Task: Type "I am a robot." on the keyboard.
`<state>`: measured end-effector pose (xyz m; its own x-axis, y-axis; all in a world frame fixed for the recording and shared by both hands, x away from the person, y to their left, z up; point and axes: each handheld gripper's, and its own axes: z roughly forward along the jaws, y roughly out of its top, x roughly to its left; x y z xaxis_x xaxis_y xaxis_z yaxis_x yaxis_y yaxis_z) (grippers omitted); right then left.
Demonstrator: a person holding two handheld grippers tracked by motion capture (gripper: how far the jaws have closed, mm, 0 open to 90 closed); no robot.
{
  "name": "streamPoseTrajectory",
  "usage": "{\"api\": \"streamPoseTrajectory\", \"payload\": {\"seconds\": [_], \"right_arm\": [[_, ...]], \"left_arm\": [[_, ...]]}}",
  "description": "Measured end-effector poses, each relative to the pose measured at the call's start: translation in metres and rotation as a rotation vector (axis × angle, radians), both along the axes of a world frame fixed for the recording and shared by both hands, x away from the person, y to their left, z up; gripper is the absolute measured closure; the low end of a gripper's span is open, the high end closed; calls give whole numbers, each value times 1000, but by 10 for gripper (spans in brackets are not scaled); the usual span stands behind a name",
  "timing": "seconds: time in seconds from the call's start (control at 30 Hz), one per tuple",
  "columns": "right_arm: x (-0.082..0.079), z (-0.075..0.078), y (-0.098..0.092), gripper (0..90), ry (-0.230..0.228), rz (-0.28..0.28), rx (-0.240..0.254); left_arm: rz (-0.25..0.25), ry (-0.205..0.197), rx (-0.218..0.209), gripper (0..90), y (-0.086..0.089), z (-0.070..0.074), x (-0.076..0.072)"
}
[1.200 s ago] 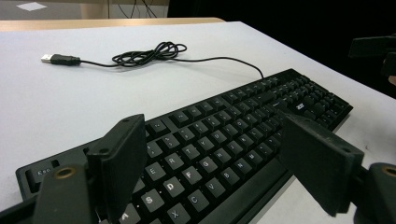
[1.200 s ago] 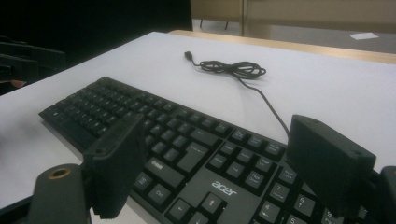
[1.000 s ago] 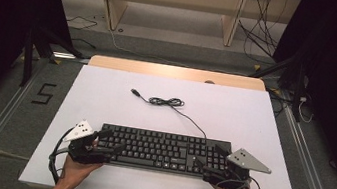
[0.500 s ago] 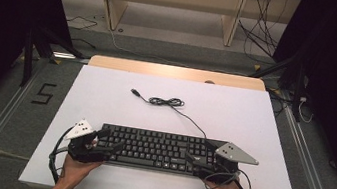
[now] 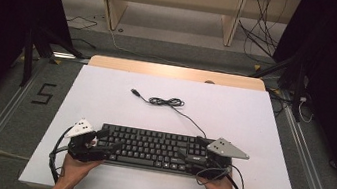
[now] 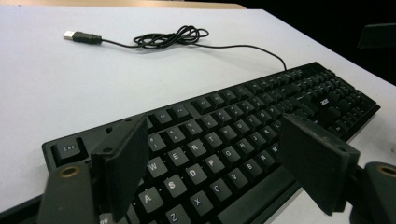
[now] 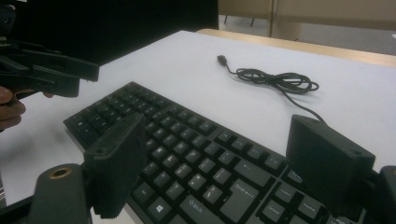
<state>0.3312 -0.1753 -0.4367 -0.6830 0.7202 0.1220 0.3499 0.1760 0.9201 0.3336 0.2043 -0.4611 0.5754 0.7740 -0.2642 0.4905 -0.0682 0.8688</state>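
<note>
A black keyboard (image 5: 151,147) lies flat near the front edge of the white table (image 5: 235,109). Its thin black cable (image 5: 168,102) runs back into a loose coil and ends in a USB plug (image 5: 134,91). My left gripper (image 5: 111,145) hovers open over the keyboard's left end; in the left gripper view (image 6: 215,140) its jaws stand wide apart above the letter keys (image 6: 196,149). Open too, my right gripper (image 5: 183,157) reaches over the right end, with its jaws spread above the keys (image 7: 187,140) in the right gripper view (image 7: 219,140). Neither holds anything.
The cable coil (image 6: 173,36) and the plug (image 7: 222,59) lie on bare table behind the keyboard. A wooden strip (image 5: 175,72) borders the table's far edge, with shelving legs and floor cables beyond. The left gripper's body (image 7: 46,70) shows far off in the right gripper view.
My right gripper has slid left, from beside the keyboard's right end to over its keys. The left gripper has barely moved. Keyboard and cable stay put.
</note>
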Motion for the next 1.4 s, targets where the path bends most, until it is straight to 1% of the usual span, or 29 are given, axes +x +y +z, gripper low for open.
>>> {"api": "streamPoseTrajectory", "payload": {"seconds": [0.1,0.17,0.23,0.27,0.3,0.33,0.37,0.47,0.57,0.6,0.67,0.77,0.83,1.03,1.13,1.17,1.2,1.37,1.4], "right_arm": [[1,0,2,213,1,6,0],[2,-1,4,213,3,10,-2],[2,-1,5,213,4,11,-2],[2,-1,7,213,6,18,-4],[2,-1,7,213,6,18,-4],[3,-1,8,213,5,20,-5],[3,-1,8,213,5,20,-5],[2,0,11,213,4,27,-6],[2,0,11,213,2,30,-10],[2,0,12,214,3,30,-11],[3,-1,12,214,5,32,-15],[3,-2,14,216,8,38,-18],[3,-2,16,217,9,44,-25],[6,-4,21,217,20,56,-38],[7,-5,24,217,23,62,-42],[8,-6,27,222,28,66,-47],[8,-6,28,225,30,69,-51],[13,-7,36,264,46,83,-61],[14,-7,38,270,47,87,-64]], "left_arm": [[1,10,4,251,0,0,1],[6,24,4,254,0,-2,2],[6,28,5,258,0,-2,2],[6,37,9,260,1,-2,3],[6,37,9,262,1,-2,3],[17,51,10,267,0,-3,3],[17,51,10,268,0,-3,3],[24,71,10,288,2,-3,5],[32,80,9,315,3,-3,6],[43,95,3,327,5,-4,7],[47,104,-6,338,7,-4,8],[53,107,-10,366,7,-4,8],[55,114,4,377,7,-4,8],[67,121,2,379,8,-4,8],[71,121,4,377,10,-3,7],[72,121,5,374,10,-3,7],[74,120,0,370,10,-3,7],[73,115,-8,344,11,-2,6],[69,109,-8,339,12,-1,5]]}}
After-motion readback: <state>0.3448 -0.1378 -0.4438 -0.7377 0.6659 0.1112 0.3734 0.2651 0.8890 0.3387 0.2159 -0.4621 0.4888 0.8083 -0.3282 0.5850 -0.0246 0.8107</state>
